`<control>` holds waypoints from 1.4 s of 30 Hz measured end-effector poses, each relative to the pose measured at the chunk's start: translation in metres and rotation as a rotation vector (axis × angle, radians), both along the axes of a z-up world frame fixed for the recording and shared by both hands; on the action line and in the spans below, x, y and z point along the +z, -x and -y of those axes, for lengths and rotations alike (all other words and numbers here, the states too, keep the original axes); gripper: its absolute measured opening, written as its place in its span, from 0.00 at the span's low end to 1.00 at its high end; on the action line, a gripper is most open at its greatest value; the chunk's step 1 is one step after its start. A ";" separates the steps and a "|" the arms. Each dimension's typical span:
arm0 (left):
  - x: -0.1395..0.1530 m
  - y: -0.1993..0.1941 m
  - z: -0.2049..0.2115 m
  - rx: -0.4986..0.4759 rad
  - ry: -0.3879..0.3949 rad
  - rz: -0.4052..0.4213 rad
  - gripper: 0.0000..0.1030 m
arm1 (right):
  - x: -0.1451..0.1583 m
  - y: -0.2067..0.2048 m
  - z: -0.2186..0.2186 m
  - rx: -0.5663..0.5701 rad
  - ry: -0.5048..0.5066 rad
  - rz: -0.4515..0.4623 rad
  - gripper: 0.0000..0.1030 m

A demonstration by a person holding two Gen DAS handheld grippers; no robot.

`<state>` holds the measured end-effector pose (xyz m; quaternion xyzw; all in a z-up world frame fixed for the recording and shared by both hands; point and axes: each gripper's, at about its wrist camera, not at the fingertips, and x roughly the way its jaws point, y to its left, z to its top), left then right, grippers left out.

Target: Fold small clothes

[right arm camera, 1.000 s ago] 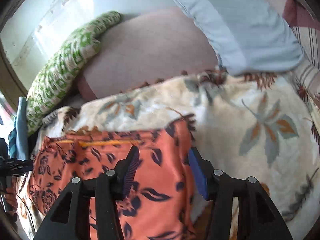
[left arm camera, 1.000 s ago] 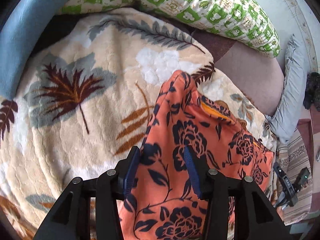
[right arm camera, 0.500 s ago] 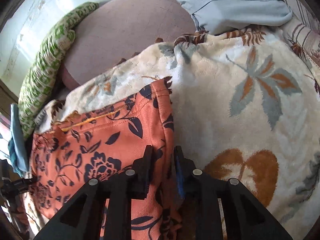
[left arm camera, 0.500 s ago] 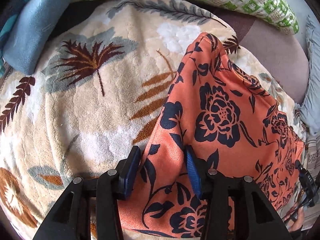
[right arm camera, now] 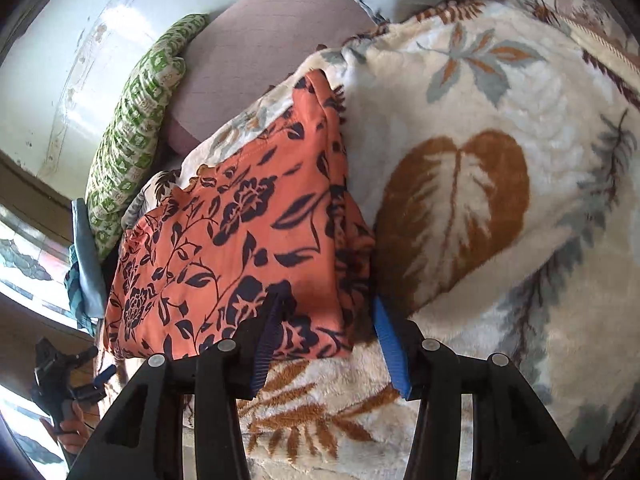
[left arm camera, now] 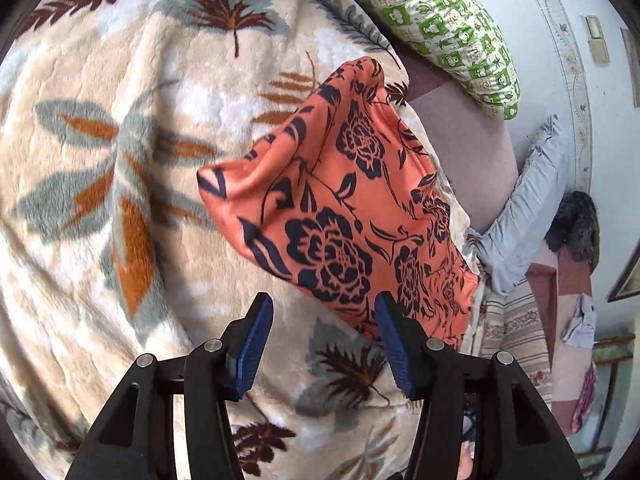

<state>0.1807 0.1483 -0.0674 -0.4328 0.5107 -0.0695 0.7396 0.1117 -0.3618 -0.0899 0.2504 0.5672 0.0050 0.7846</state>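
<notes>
A: Orange garment of thin cloth printed with dark navy flowers (left arm camera: 340,208), lying folded on the cream plush blanket with brown and grey leaves (left arm camera: 120,220). Any writing on it?

B: None that I can read: no label, no brand on the cloth, the blanket or the black tongs.

A: Where does it sit against the left gripper (left arm camera: 324,340)?

B: Just ahead of the blue pads, apart from them. The jaws are spreading and only blanket shows between them; the near hem lies just beyond the right-hand pad.

A: And the right gripper (right arm camera: 326,344)?

B: Its jaws are parting too. The garment's near corner (right arm camera: 312,320) lies between the fingers, over the left-hand pad, yet the pads do not press on it.

A: What lies around?

B: A long green and white patterned pillow (left arm camera: 448,28) past the far tip, a mauve cushion (right arm camera: 260,40) and a pale blue pillow (left arm camera: 528,208) beside it. In the right wrist view a hand holding the other gripper shows at the lower left (right arm camera: 68,400)
</notes>
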 end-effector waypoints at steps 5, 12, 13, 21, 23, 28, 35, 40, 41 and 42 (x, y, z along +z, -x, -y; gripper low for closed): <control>-0.021 -0.013 0.004 0.006 -0.015 -0.047 0.51 | -0.012 0.000 -0.008 0.029 -0.022 0.003 0.40; -0.041 -0.050 0.005 0.072 -0.131 -0.114 0.29 | 0.014 -0.006 -0.017 0.095 0.040 0.091 0.11; -0.044 -0.050 0.004 0.078 -0.117 -0.117 0.28 | 0.003 -0.007 -0.014 0.098 0.093 0.039 0.10; -0.029 -0.024 -0.017 0.083 -0.020 -0.074 0.27 | 0.016 0.013 -0.001 -0.051 0.085 0.058 0.20; -0.020 -0.011 -0.028 0.103 0.011 -0.035 0.27 | 0.034 0.016 -0.001 -0.083 0.077 0.123 0.23; -0.009 0.000 -0.045 0.116 0.026 0.000 0.34 | 0.054 0.003 -0.041 0.033 0.041 0.169 0.36; -0.002 0.008 -0.048 0.097 -0.014 0.027 0.39 | 0.025 -0.012 -0.140 0.265 0.016 0.091 0.38; -0.001 0.007 -0.054 0.095 0.025 0.044 0.40 | 0.001 -0.018 -0.177 0.340 0.123 0.032 0.42; 0.002 0.007 -0.058 0.091 0.027 0.064 0.41 | 0.002 -0.018 -0.183 0.356 0.134 0.042 0.42; 0.004 0.006 -0.062 0.086 0.018 0.089 0.44 | 0.006 -0.017 -0.191 0.382 0.140 0.065 0.42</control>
